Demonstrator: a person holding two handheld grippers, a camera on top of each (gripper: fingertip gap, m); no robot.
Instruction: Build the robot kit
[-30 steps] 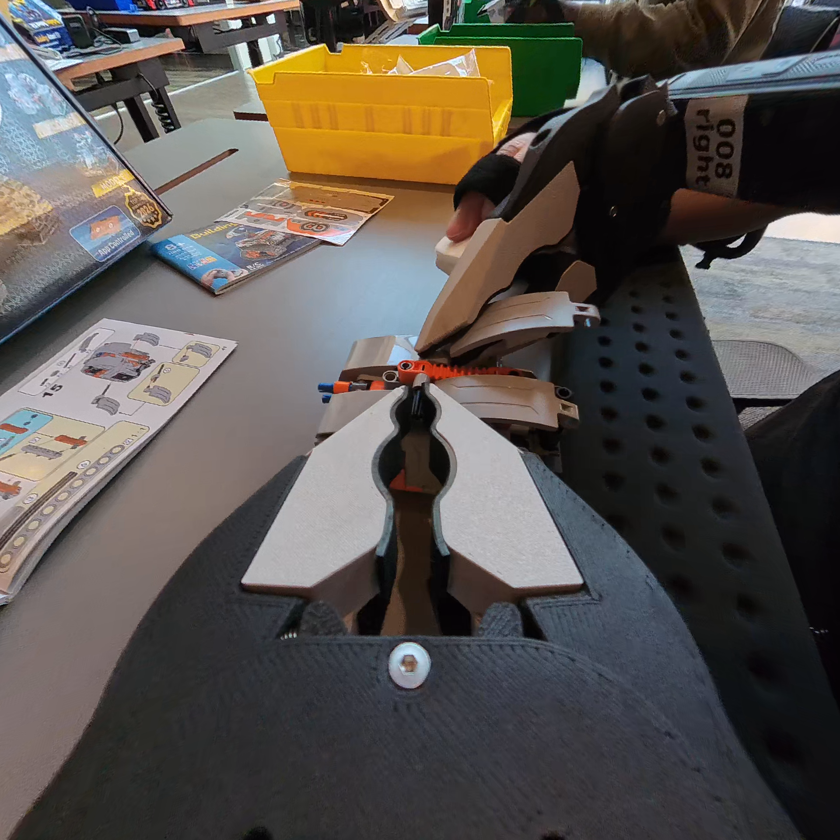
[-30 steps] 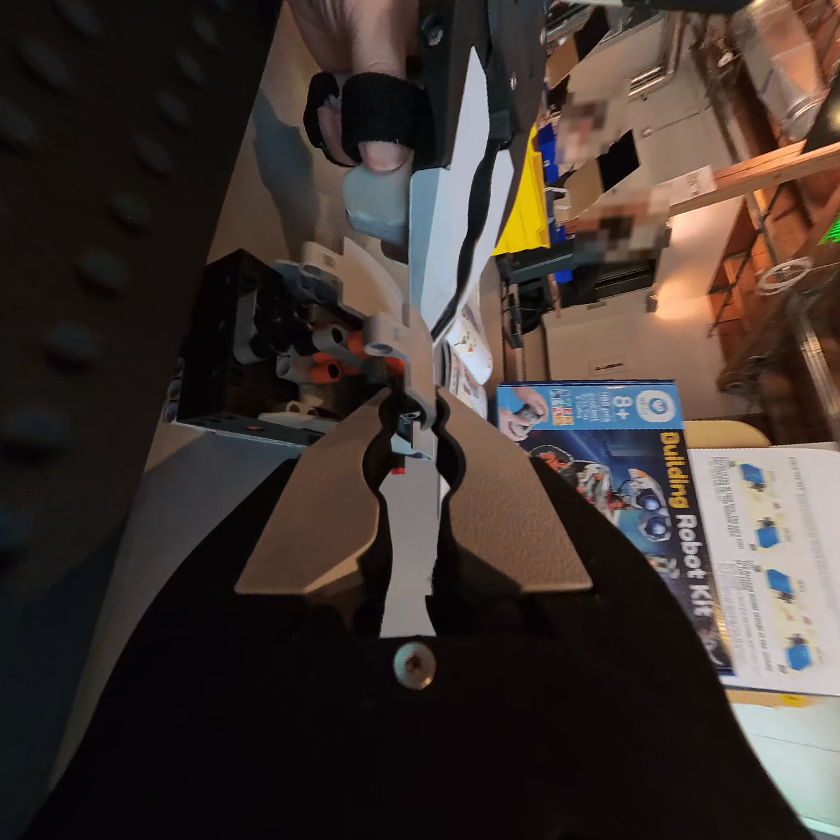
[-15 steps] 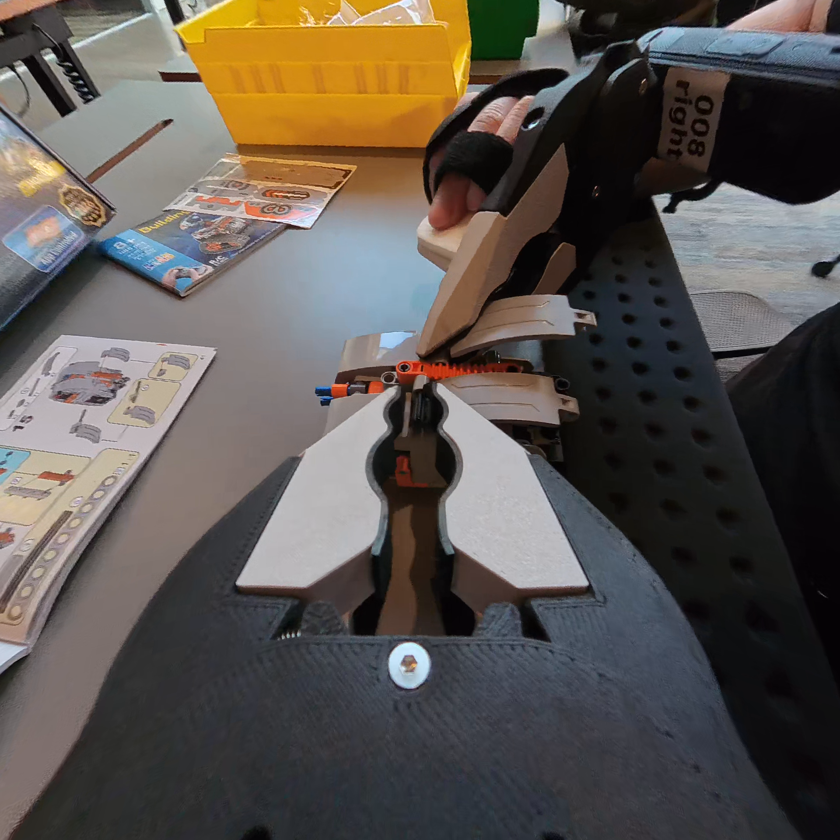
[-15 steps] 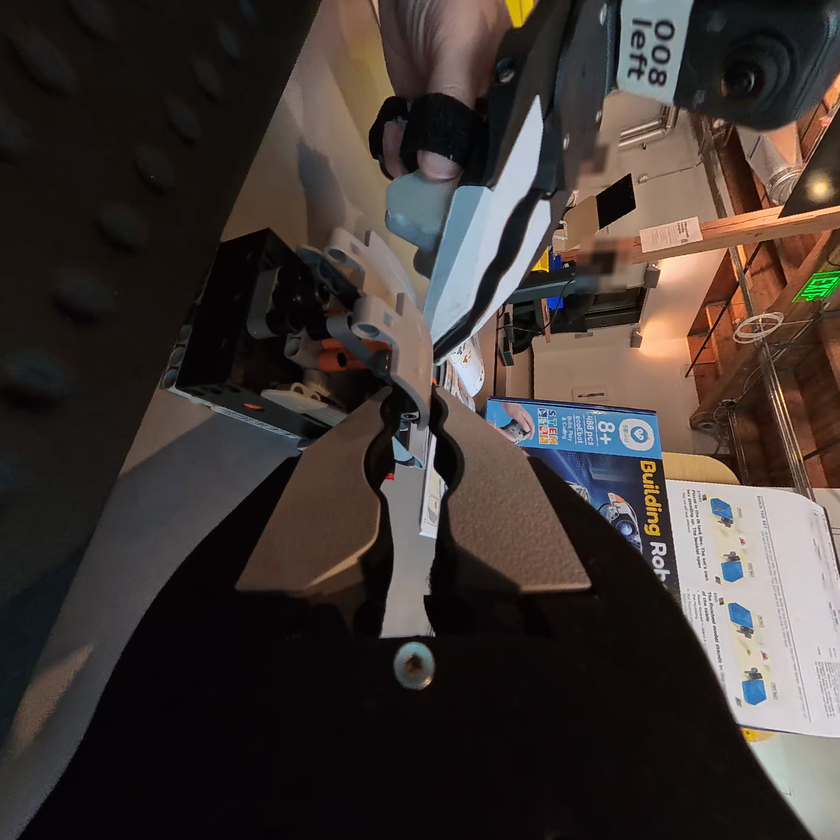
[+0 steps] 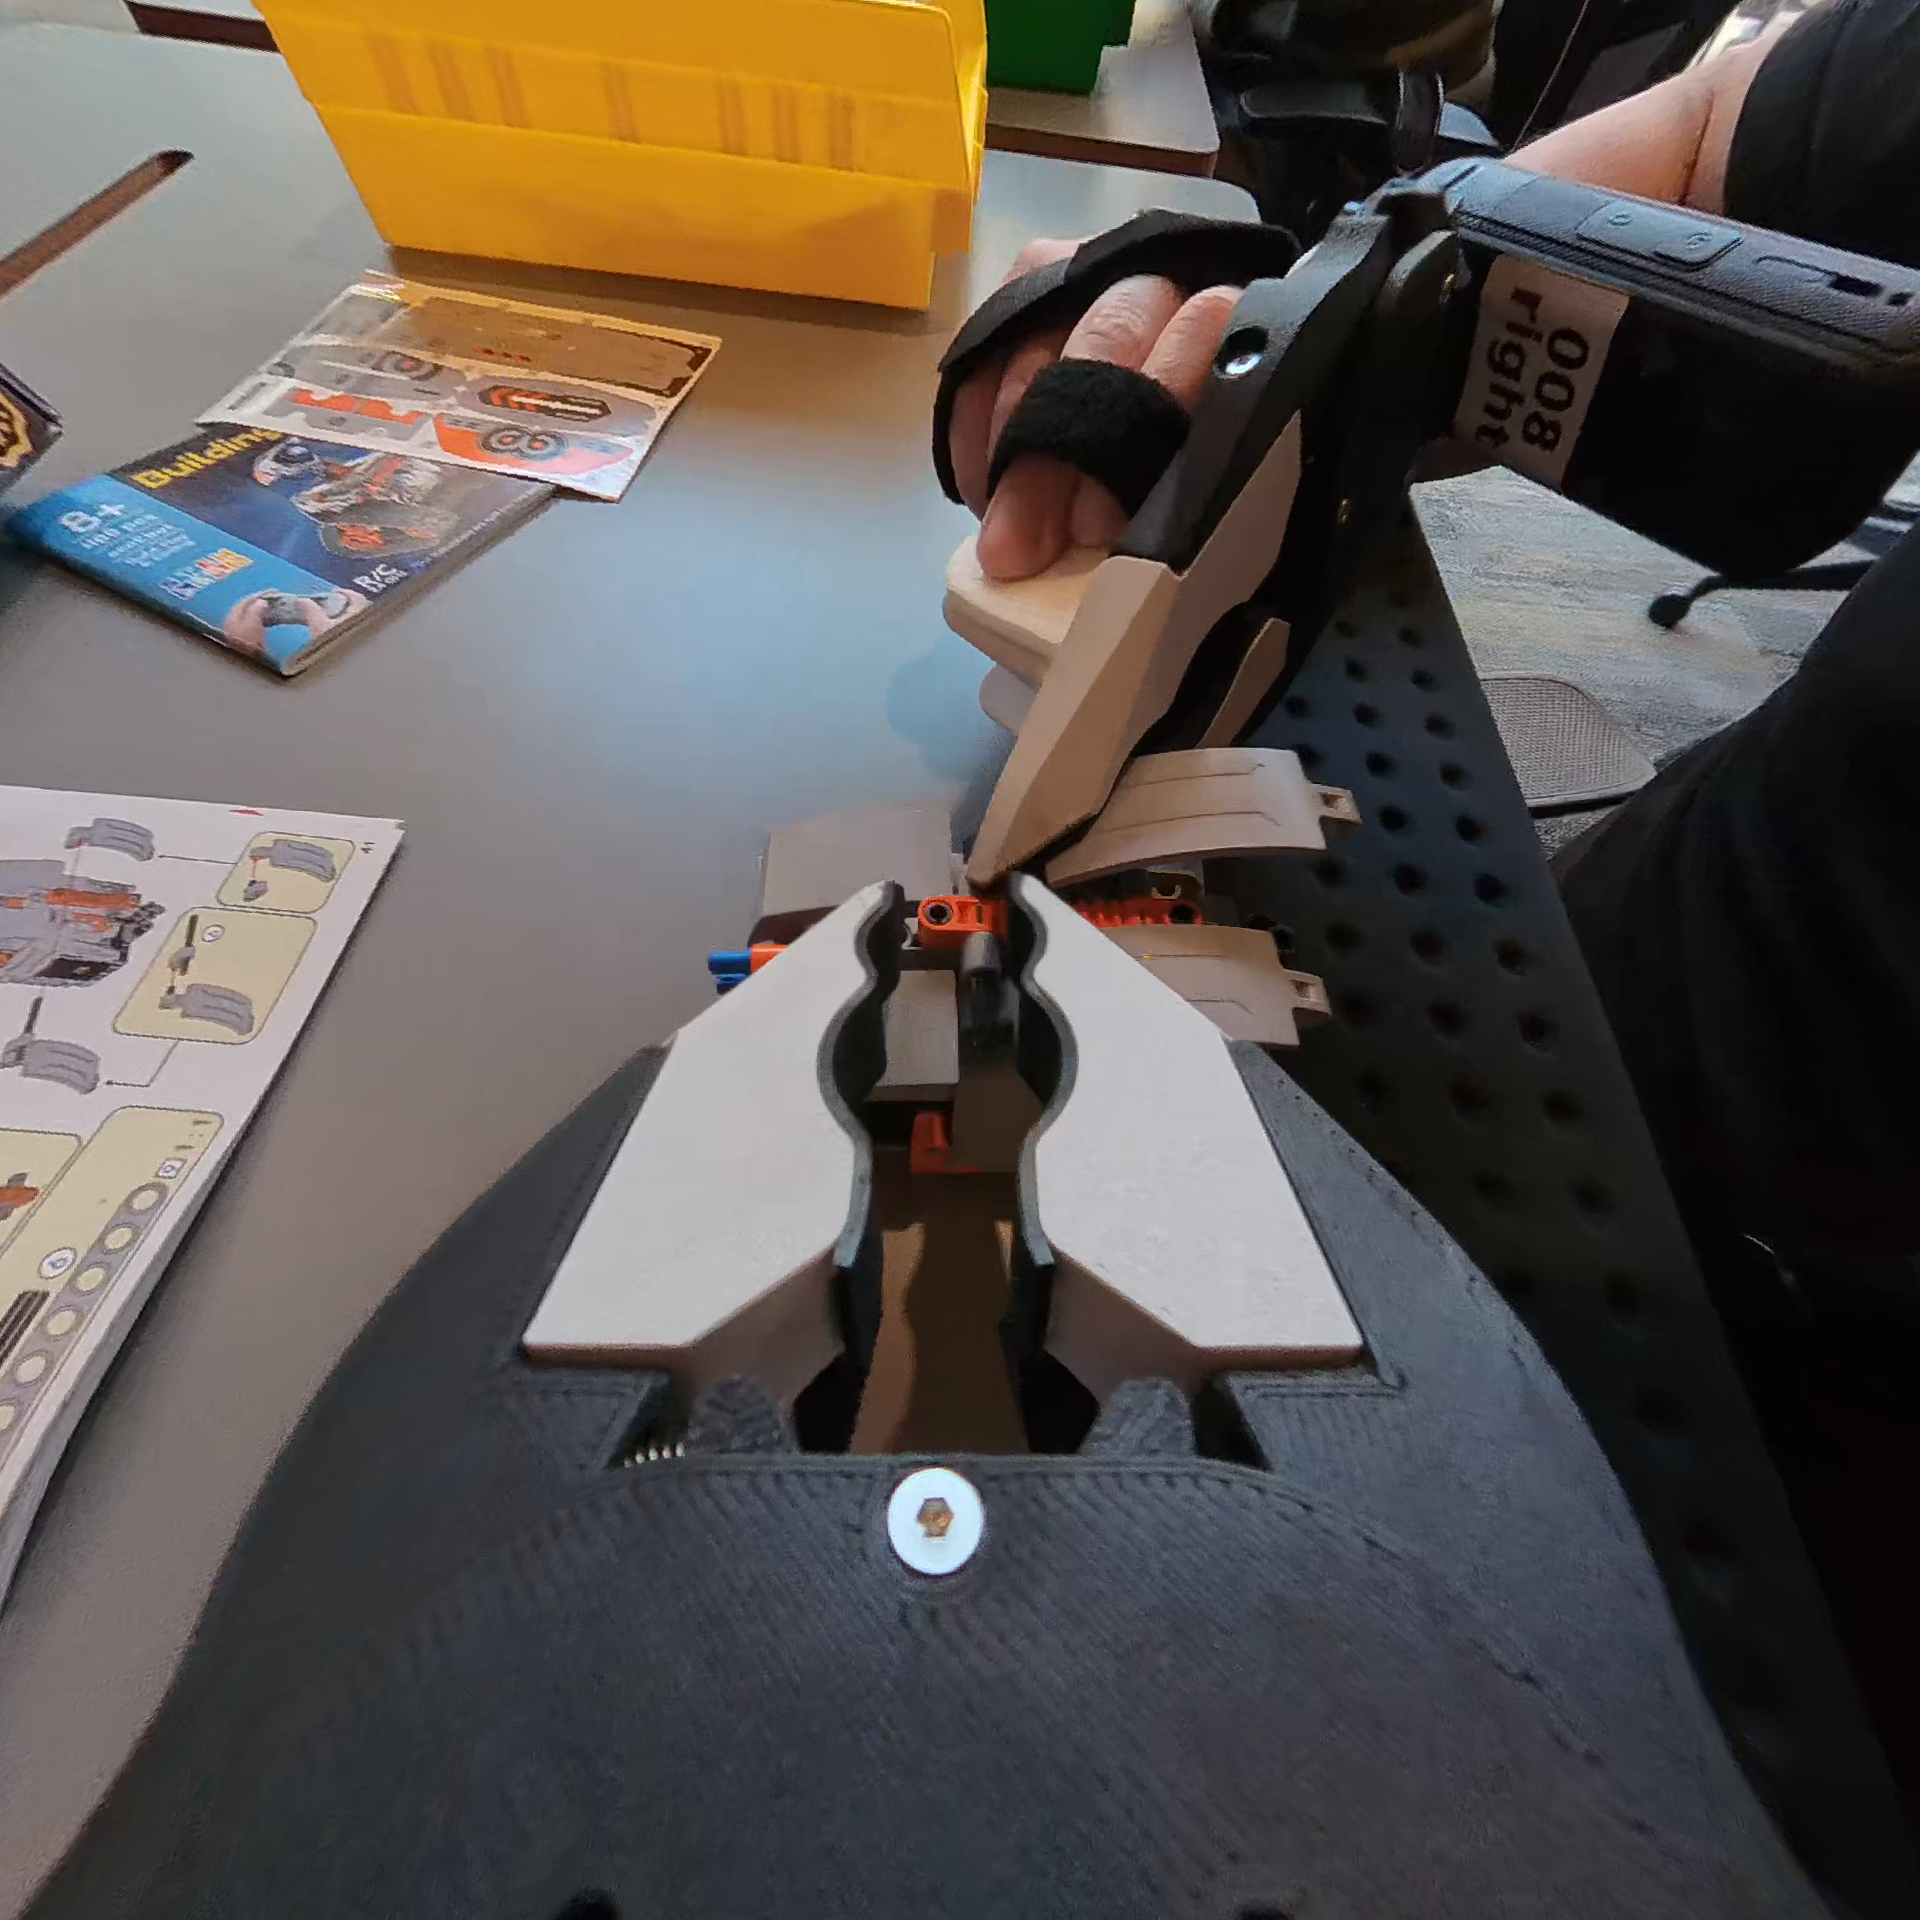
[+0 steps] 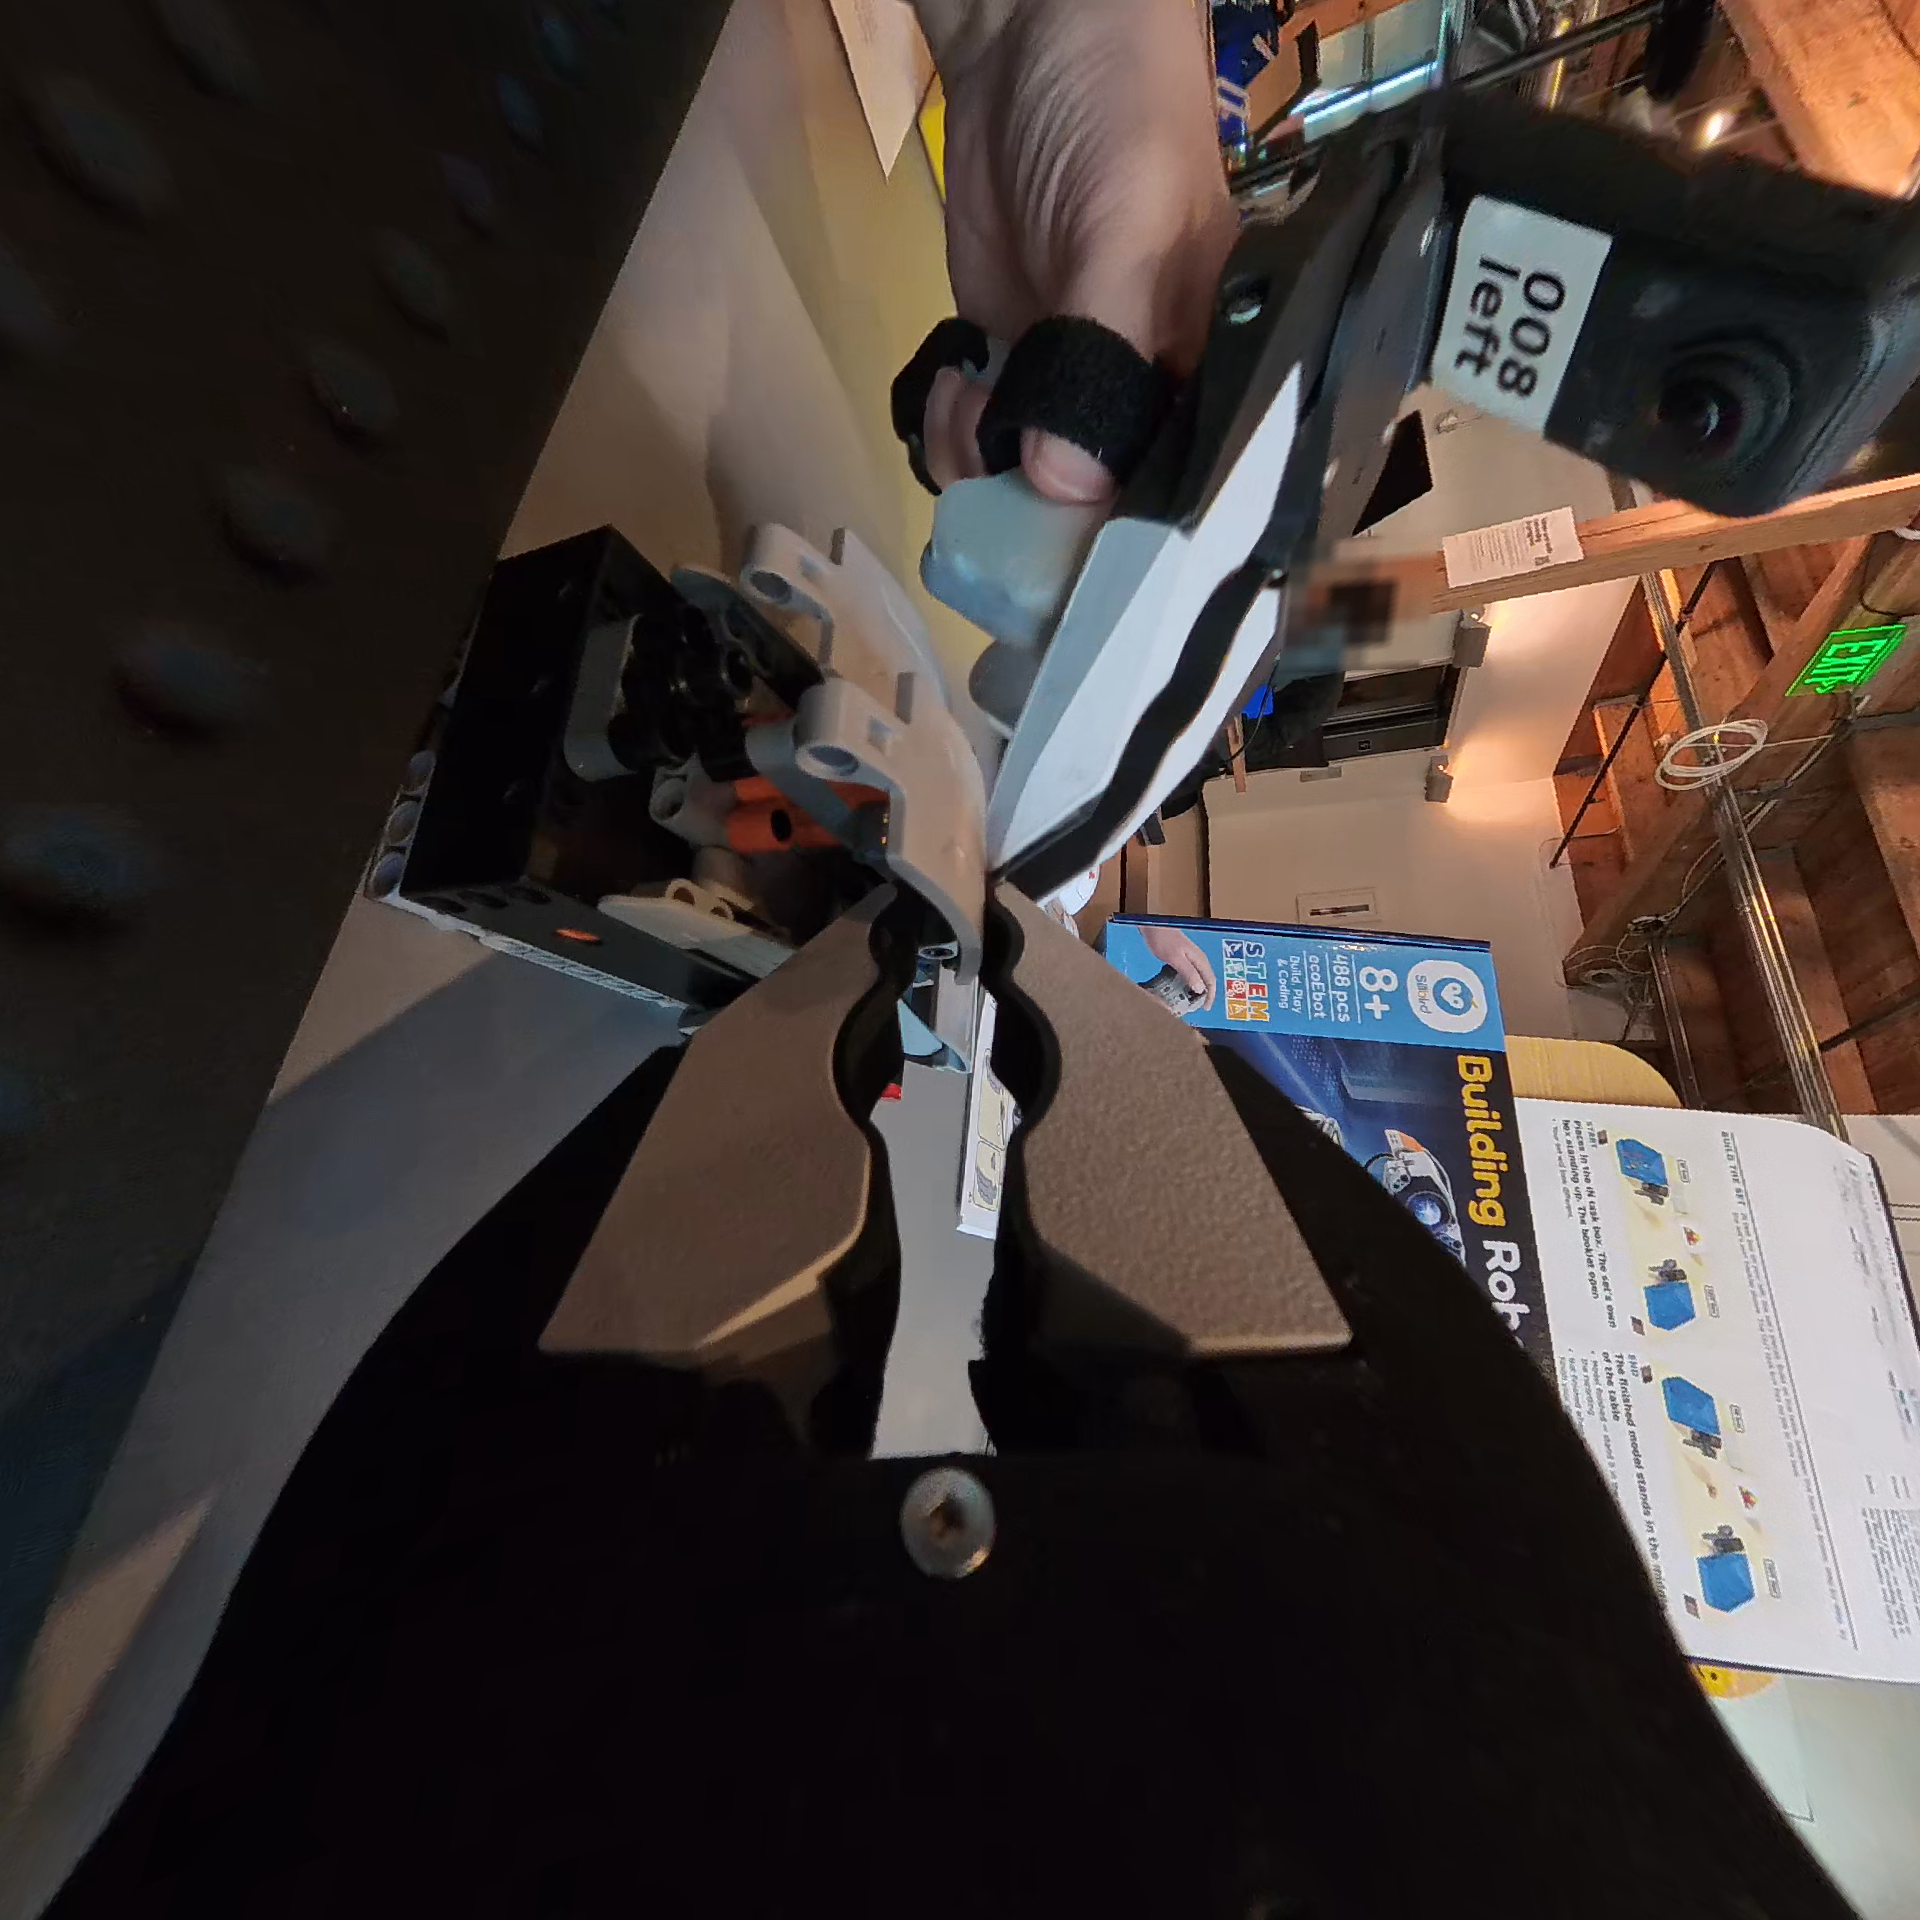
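A partly built brick model lies on the dark table, with grey curved panels [image 5: 1195,790], an orange beam [image 5: 956,920] and a black box body [image 6: 540,727]. My left gripper [image 5: 956,894] is open, its fingers on either side of the orange beam's end and a black pin [image 5: 982,997]. My right gripper [image 6: 945,909] is shut on the edge of a grey curved panel [image 6: 935,831]. In the left wrist view the right gripper [image 5: 987,868] comes down from the upper right onto the model. The left gripper [image 6: 1003,873] meets it tip to tip in the right wrist view.
A yellow bin [image 5: 644,135] and a green bin [image 5: 1060,42] stand at the back. An open instruction booklet [image 5: 156,1039], a blue leaflet [image 5: 281,540] and a sticker sheet [image 5: 468,395] lie on the left. A black perforated panel [image 5: 1455,987] borders the right. A blue kit box [image 6: 1351,1039] stands beyond. My two grippers' fingertips are within a few centimetres of each other.
My left gripper's fingers have parted from nearly closed to a clear gap. The left wrist view has tilted down toward the model. The right gripper stays clamped on the grey panel.
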